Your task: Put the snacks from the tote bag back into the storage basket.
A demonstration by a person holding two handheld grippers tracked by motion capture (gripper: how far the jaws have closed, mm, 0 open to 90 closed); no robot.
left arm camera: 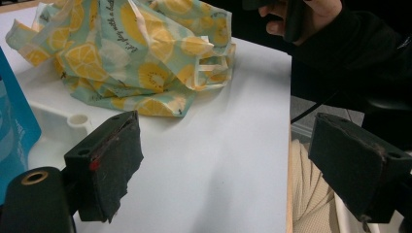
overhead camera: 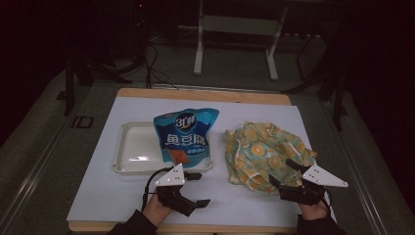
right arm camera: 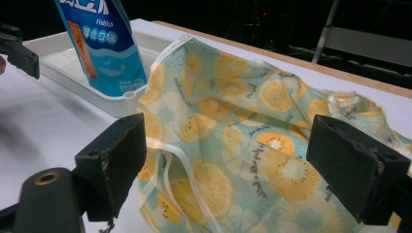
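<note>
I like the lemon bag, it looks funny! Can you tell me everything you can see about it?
The lemon bag is thin, crinkly plastic, pale green with yellow citrus slices and small writing, and has pale handles. It lies crumpled and flat on the white table sheet, right of the white tray, near or against its corner. The right tool hangs open at its near edge, not gripping it.

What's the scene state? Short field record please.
surface: white table top
tray: white tray, left of centre
pouch: blue snack pouch, lying on the tray's right part
bag: lemon-print plastic bag, crumpled, right of the tray
left gripper: jaws open, nothing between them, near the tray's front edge
right gripper: jaws open, at the bag's near edge
</note>
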